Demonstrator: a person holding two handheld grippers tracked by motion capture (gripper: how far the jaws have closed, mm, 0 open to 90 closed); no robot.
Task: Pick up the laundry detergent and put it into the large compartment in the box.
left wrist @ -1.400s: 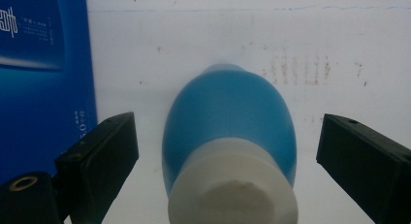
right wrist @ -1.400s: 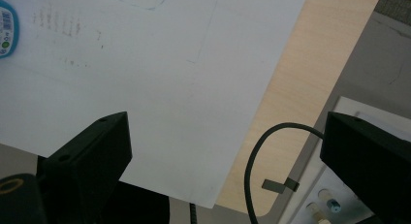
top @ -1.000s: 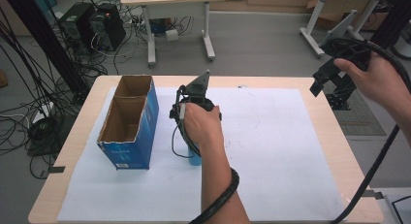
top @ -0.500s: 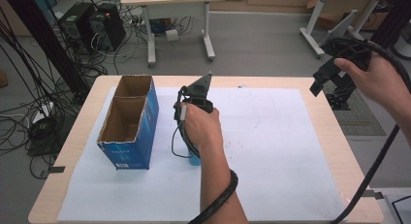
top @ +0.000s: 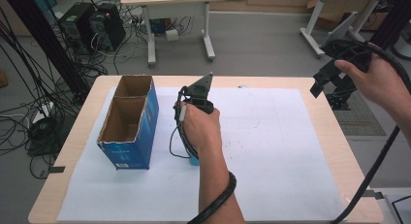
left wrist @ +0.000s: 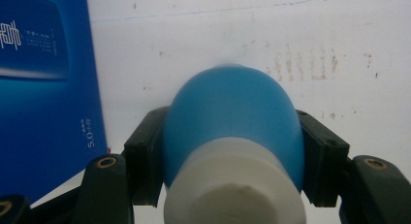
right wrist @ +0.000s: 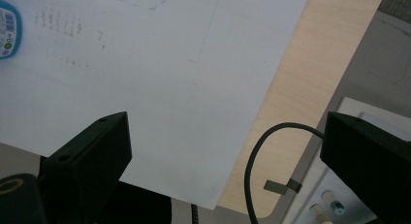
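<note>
Surface [top: 334,136]: pale wooden tabletop, covered almost to its borders by a large white paper sheet [top: 271,151]. Bare wood shows as a margin along each side.

Open blue cardboard box [top: 127,122]: tall, rectangular, two compartments, top flaps torn off; stands on the sheet's left part. In the left gripper view its printed blue wall rises just beside the held item.

Left claw [left wrist: 232,151]: clamped on a rounded blue bottle with a white cap end [left wrist: 232,132], one jaw on each flank, cap toward the camera. In the high view the hand [top: 199,127] covers most of it, low over the sheet just right of the box; a sliver of blue shows beneath the hand.

Right claw [right wrist: 223,161]: jaws wide apart, holding nothing, raised off the surface's far right corner.

Step in hand, judged: carrying or placing the bottle, probably with regard to the box. Handling note: the body is smooth and domed, so it could slip; keep the squeeze even and the axis steady. If it goes into a compartment, lift above the ragged rim first.

Room: broad open sheet to the right and front; tight on the box side.
</note>
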